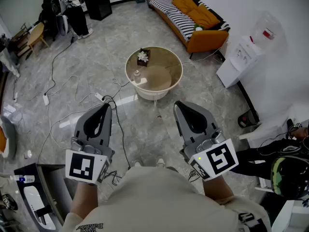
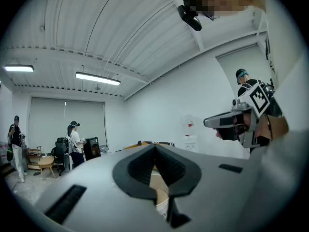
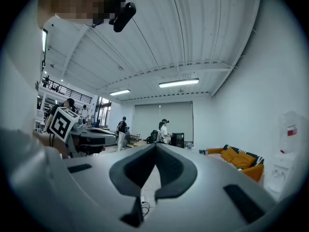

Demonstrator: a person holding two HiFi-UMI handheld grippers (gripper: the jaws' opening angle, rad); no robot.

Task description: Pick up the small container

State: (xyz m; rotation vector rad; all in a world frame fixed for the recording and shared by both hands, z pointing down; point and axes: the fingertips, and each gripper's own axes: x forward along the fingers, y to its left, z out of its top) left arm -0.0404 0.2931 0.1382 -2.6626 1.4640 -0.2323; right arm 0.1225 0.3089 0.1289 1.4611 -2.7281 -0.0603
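The small pale container (image 1: 137, 74) stands on the left part of a round beige table (image 1: 166, 62), far ahead of both grippers. A brown box with white flowers (image 1: 143, 57) sits behind it. My left gripper (image 1: 107, 105) and right gripper (image 1: 178, 103) are held side by side above the floor, short of the table, both pointing at it. Both are shut with nothing between the jaws. In the left gripper view the jaws (image 2: 155, 146) meet at the tips, and a strip of the table top (image 2: 157, 182) shows through the gap below. The right gripper view shows its jaws (image 3: 155, 145) closed too.
An orange sofa (image 1: 193, 13) with striped cushions stands behind the table, and a white water dispenser (image 1: 241, 57) is at the right wall. Cables (image 1: 72, 86) trail over the grey floor on the left. People stand at the far left (image 1: 72, 8); another person (image 1: 285, 163) is close on my right.
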